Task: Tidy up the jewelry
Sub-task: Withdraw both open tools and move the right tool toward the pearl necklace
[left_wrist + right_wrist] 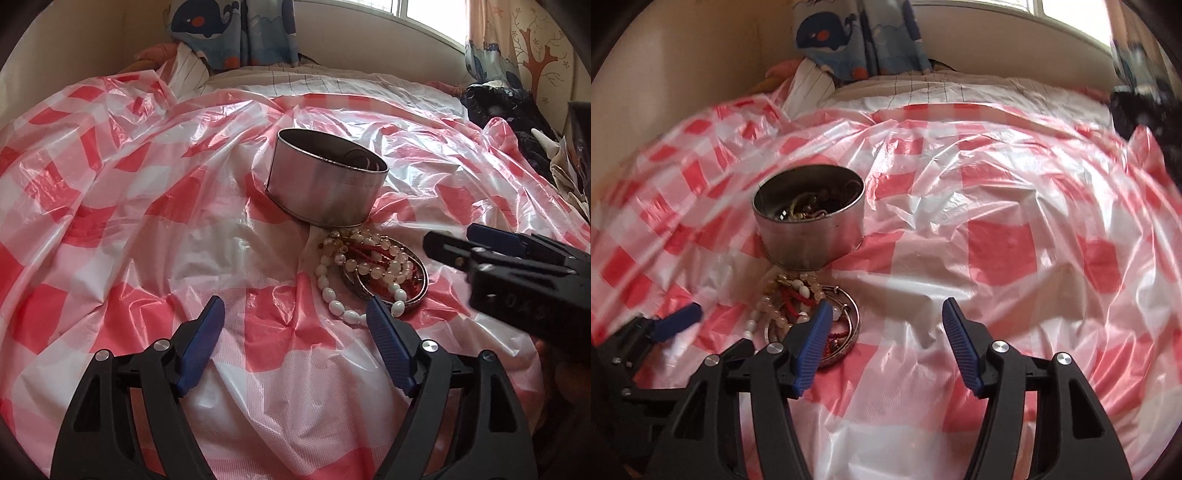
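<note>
A round metal tin [325, 184] stands on the red-and-white checked plastic sheet [129, 206]; the right wrist view shows the tin [809, 229] with tangled jewelry inside [805, 212]. Just in front of it lies a pile of jewelry [373, 269]: white bead strings, a red cord, and metal bangles [419, 291]. My left gripper [295, 302] is open and empty, its right finger at the pile's near edge. My right gripper [886, 304] is open too, nothing between its pads, and its left finger covers part of the pile [790, 306]. It enters the left wrist view from the right [450, 236].
The sheet covers a bed with a striped cover [332, 79] at the back. A whale-print curtain [229, 33] hangs behind, under a window. Dark clothing [517, 122] is heaped at the far right. The sheet is wrinkled and uneven.
</note>
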Demonstrator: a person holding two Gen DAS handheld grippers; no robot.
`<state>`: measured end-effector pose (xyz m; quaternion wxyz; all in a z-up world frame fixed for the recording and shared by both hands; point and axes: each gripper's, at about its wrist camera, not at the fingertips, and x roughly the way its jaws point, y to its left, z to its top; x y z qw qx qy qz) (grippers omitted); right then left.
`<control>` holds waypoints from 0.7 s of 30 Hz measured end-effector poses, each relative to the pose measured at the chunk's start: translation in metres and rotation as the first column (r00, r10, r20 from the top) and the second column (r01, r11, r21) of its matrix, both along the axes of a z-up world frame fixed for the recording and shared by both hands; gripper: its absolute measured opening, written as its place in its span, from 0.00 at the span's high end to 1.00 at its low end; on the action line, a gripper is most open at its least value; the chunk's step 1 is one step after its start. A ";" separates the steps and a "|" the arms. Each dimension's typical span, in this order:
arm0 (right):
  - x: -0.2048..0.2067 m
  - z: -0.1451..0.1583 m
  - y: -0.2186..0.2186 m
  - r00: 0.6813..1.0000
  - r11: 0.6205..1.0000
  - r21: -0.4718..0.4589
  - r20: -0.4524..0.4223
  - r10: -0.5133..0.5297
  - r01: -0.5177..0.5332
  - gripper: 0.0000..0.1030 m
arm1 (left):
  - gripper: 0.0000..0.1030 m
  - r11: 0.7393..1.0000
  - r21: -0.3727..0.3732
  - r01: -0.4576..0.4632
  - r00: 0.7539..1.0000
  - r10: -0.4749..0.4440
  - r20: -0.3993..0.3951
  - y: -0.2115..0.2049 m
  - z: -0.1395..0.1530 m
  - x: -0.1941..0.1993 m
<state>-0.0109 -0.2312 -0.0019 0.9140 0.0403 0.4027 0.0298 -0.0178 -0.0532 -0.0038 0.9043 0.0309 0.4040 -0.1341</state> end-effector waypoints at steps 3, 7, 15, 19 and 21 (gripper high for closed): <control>0.016 -0.014 0.008 0.998 0.998 -0.067 -0.067 0.005 -0.009 0.42 | 0.27 1.000 -0.003 -0.014 1.000 0.014 -0.006 0.001 -0.001 0.003; 0.026 -0.021 0.019 0.994 0.981 -0.190 -0.110 0.017 -0.037 0.35 | 0.26 1.000 0.025 -0.019 1.000 0.019 -0.019 -0.002 -0.005 0.006; -0.008 -0.010 -0.022 0.990 0.935 -0.351 -0.106 -0.088 0.045 0.28 | 0.26 0.999 -0.001 -0.038 0.999 0.037 -0.037 0.007 -0.004 0.008; -0.026 0.001 -0.048 0.992 0.987 -0.153 -0.102 -0.072 0.056 0.28 | 0.26 0.999 -0.010 -0.033 0.999 0.033 0.020 0.007 0.007 -0.001; -0.028 0.013 -0.053 0.998 0.999 -0.036 -0.046 -0.040 0.039 0.28 | 0.26 1.000 -0.021 -0.008 0.999 0.009 0.052 0.004 0.014 -0.006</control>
